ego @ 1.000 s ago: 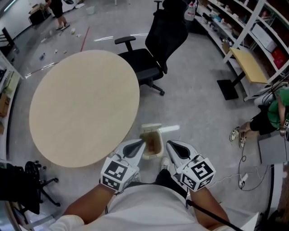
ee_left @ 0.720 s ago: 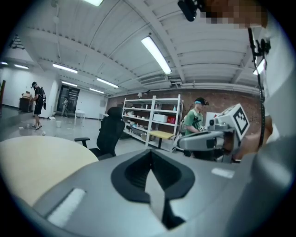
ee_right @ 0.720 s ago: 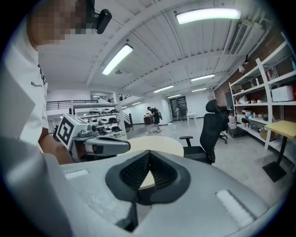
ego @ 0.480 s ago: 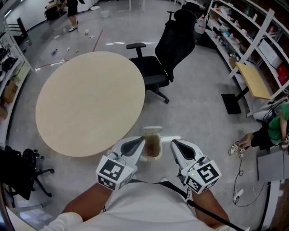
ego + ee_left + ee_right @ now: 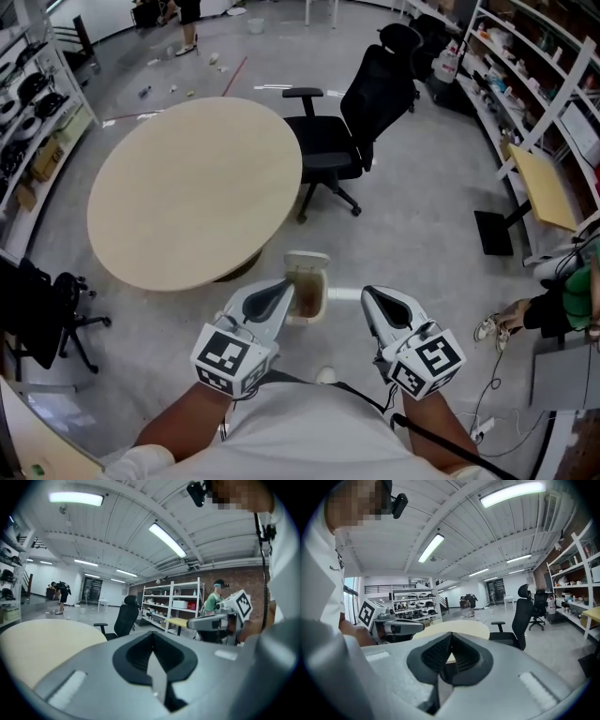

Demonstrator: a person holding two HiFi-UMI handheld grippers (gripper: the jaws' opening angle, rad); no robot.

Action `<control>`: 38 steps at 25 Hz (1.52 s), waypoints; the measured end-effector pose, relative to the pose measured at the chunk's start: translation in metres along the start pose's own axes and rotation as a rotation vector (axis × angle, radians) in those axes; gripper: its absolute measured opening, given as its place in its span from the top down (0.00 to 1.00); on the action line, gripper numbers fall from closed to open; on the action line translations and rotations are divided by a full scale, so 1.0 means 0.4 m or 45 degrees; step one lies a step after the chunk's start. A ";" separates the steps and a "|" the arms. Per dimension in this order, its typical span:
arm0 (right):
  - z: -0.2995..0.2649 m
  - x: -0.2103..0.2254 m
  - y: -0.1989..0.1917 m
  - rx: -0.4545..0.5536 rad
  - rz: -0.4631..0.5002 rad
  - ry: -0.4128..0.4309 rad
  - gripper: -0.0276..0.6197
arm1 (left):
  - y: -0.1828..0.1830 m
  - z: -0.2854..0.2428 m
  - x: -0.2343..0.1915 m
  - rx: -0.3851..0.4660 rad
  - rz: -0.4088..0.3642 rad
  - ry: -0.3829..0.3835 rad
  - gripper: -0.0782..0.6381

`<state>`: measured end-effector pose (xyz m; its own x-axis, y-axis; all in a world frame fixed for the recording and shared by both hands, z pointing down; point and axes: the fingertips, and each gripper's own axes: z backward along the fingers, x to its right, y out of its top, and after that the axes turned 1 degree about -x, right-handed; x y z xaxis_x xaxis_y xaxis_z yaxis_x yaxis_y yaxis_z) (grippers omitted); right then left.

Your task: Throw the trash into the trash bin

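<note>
Head view. Far left, at the frame edge: a black wheeled chair (image 5: 42, 314) on the grey concrete floor (image 5: 422, 225). To its right stands a round pale-beige wooden table (image 5: 197, 187).

Left gripper (image 5: 287, 286): grey body with a black-and-white marker cube (image 5: 230, 361) at its rear, held low in front of the person's white-shirted torso. In the left gripper view its two jaws are pressed together tip to tip, clenched on themselves with nothing gripped between them.

Small cream plastic trash bin (image 5: 307, 257): upright on the floor, just off the near edge of the table. In the picture it lies between the two grippers, nearer the left one. The left gripper's tip overlaps the bin's left wall in this view, and I cannot tell whether they touch. The bin's inside looks brownish and its contents cannot be made out.

Right gripper (image 5: 368, 293): same build, held level with the left gripper and apart from the bin. In the right gripper view its jaws are likewise closed on each other, holding nothing. That view looks out over the table top.

Beyond the bin, a black office chair with armrests (image 5: 361, 112) stands just beside the table's right edge. Further right, white metal shelving (image 5: 525, 66) carries assorted items too small to identify. In front of the shelving stands a light wooden desk (image 5: 546, 187). At the right edge, a person in a green top (image 5: 572, 291) sits low near the floor.
</note>
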<state>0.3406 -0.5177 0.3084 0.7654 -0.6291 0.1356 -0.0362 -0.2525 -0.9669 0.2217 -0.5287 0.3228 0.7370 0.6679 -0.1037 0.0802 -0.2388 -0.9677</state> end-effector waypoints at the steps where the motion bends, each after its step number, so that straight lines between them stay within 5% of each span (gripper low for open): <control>1: 0.012 0.003 -0.007 -0.005 -0.001 0.017 0.95 | -0.002 0.001 0.015 0.000 0.001 0.016 0.88; 10: 0.047 -0.005 -0.061 -0.018 -0.058 0.095 0.95 | -0.057 0.068 0.040 -0.085 0.016 0.157 0.88; 26: -0.059 -0.071 -0.012 0.032 -0.051 0.006 0.95 | 0.013 0.104 -0.092 0.001 -0.042 0.099 0.88; 38: -0.041 -0.095 -0.010 0.041 -0.044 -0.054 0.95 | 0.018 0.094 -0.073 0.013 -0.051 0.016 0.88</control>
<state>0.3009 -0.5048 0.3108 0.7925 -0.5883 0.1607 0.0112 -0.2495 -0.9683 0.1756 -0.5234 0.3105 0.7414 0.6681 -0.0620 0.1031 -0.2047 -0.9734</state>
